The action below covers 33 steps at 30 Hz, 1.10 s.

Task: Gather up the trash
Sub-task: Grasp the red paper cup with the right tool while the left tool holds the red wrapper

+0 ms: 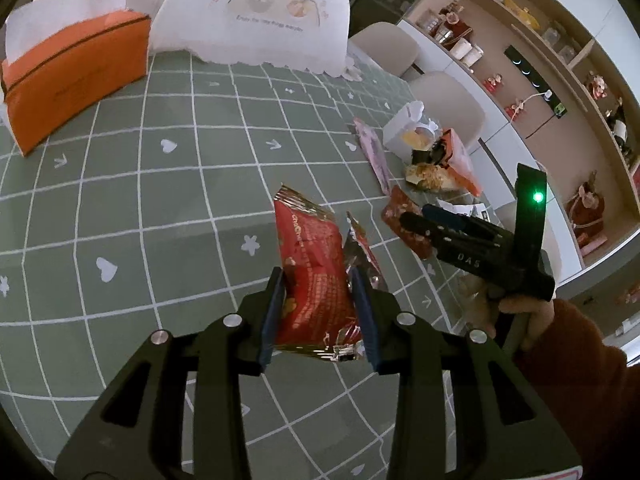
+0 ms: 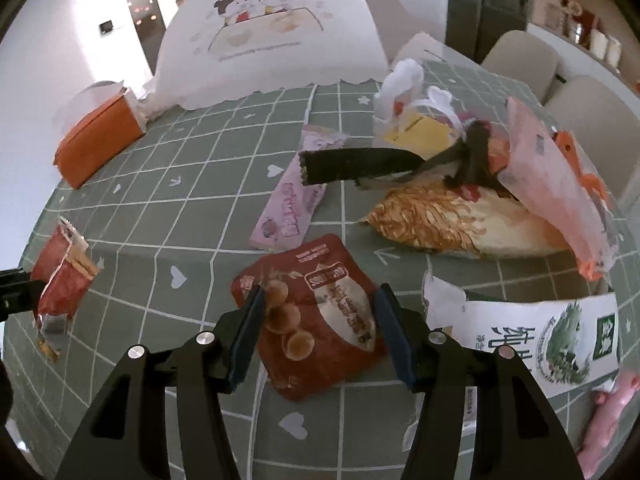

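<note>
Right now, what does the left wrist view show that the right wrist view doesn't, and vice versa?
Left wrist only: the left gripper shut on the red foil wrapper, the person's hand in an orange sleeve holding the right gripper, and the wall shelves.

Right wrist only: the right gripper's open jaws straddling the dark red snack pouch, the white torn carton and the noodle packet seen close.

Both: the green grid tablecloth, orange tissue box, white food cover and pink wrapper.

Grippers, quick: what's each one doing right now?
Left gripper: shut on the red foil wrapper.
Right gripper: open, fingers either side of the dark red snack pouch, not gripping it.
</note>
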Tool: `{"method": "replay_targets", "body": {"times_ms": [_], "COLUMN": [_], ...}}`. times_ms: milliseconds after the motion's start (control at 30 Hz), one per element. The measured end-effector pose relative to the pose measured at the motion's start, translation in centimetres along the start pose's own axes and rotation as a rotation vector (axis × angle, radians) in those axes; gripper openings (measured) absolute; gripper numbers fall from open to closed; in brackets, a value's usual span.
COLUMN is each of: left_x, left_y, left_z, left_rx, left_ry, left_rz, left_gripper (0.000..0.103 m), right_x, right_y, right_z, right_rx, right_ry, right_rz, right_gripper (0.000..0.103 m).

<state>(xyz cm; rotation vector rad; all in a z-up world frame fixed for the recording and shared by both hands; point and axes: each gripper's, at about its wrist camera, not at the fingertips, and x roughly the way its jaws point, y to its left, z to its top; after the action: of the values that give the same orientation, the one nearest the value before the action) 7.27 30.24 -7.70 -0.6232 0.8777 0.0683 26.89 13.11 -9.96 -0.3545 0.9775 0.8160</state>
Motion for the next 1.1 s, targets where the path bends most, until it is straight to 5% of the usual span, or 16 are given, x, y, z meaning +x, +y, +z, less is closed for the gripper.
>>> {"method": "replay_targets", "body": {"times_ms": [333,467,567,767,833,867,1100], "left_x": [-0.1,-0.1,-0.2,-0.6,-0.7,-0.7,-1.9], "left_y": [-1.6,-2.5,-3.6,-5.2,-5.4,-5.3,-3.9], "left_z": [-0.2,-0.4,-0.5,-0.2,-0.1,-0.2,-1.0], "left_rx": [0.025,0.012,0.029,0.035,0.047,0.050,0.015], "left_ry": [0.001,0.007,0.007,-0.015,-0.018,-0.020,-0.027], "left_rz": [0.014,0.015,0.032,0.012,0.013,0.021,0.049], "left_gripper": [0.033,0.033,0.033,0.033,0.033,0.033,0.033], "right_x": [-1.0,-1.5,-2.8,-5.6,-5.4,-5.0,-0.3], "right_y": [0.2,-1.5,-2.1,-2.3,-2.2,-2.2,-0.8], "right_z": [-1.6,-1.8,-2.1,-1.8,-1.4,-1.1,0.0], "right_rx": [-0.076,0.013,0.048,0.060,0.042,0.031,-0.071], "right_ry": [0.010,-0.014,-0.033,-0.110,-0.113,-0.099,0.005], "right_rz": [0.015,0.045,0.055,0.166,0.159,0.170,0.153], "right_gripper": [0.052,0.015,0.008,0.012,0.049,0.053,0.053]}}
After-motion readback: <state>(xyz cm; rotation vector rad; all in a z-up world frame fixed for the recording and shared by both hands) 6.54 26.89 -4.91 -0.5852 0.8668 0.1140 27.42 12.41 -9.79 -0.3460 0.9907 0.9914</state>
